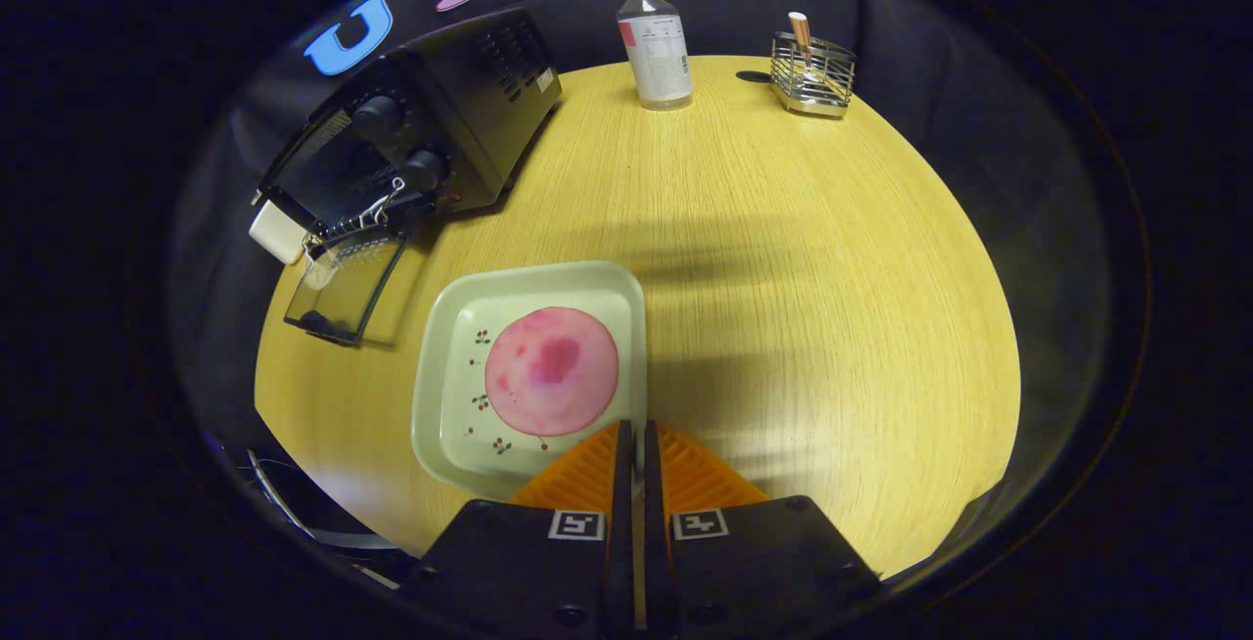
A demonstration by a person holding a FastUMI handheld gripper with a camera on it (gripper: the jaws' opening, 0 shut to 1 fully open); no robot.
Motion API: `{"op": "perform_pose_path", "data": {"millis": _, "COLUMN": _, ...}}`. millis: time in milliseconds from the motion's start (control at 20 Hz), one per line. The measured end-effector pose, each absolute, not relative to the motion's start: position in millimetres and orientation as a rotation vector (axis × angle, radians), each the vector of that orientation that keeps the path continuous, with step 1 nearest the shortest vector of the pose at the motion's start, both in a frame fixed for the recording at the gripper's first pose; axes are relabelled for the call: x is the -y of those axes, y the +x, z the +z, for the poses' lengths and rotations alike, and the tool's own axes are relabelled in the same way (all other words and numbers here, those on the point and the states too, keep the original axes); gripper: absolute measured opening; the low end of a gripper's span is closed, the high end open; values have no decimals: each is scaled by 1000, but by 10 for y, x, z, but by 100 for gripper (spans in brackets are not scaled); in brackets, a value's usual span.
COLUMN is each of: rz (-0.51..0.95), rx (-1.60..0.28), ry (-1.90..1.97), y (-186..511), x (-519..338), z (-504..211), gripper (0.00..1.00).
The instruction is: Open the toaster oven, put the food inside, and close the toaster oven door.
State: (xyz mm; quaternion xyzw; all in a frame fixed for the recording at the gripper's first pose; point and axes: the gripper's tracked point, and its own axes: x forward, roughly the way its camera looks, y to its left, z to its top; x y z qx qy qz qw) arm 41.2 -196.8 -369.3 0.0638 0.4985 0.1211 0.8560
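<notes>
1. Orange jaws closed, pads nearly touching, gripping nothing; tips sit over the near rim of the plate.
2. Plate: pale green, square with rounded corners, flat on the desk just ahead of the jaws. Round pink food slice lies flat in its middle; no clear long axis, being a disc.
3. Toaster oven: black, beyond the plate and left, long axis running diagonally back toward the booth wall. Door is open, dropped down onto the desk toward the plate.
4. Further back, well apart: clear bottle upright, wire basket beside it. Nothing between plate and oven door.
</notes>
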Motion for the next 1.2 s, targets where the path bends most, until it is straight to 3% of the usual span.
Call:
{"op": "perform_pose_path", "data": {"millis": 400, "rz": 244, "rx": -1102, "ry": 416, "y": 230, "x": 1780, "z": -3625, "gripper": 6}}
{"op": "perform_pose_path", "data": {"millis": 950, "rz": 75, "rx": -942, "ry": 656, "y": 96, "x": 1831, "z": -3008, "gripper": 6}}
{"op": "perform_pose_path", "data": {"millis": 1200, "rz": 17, "rx": -968, "ry": 542, "y": -178, "x": 1822, "z": -3365, "gripper": 6}}
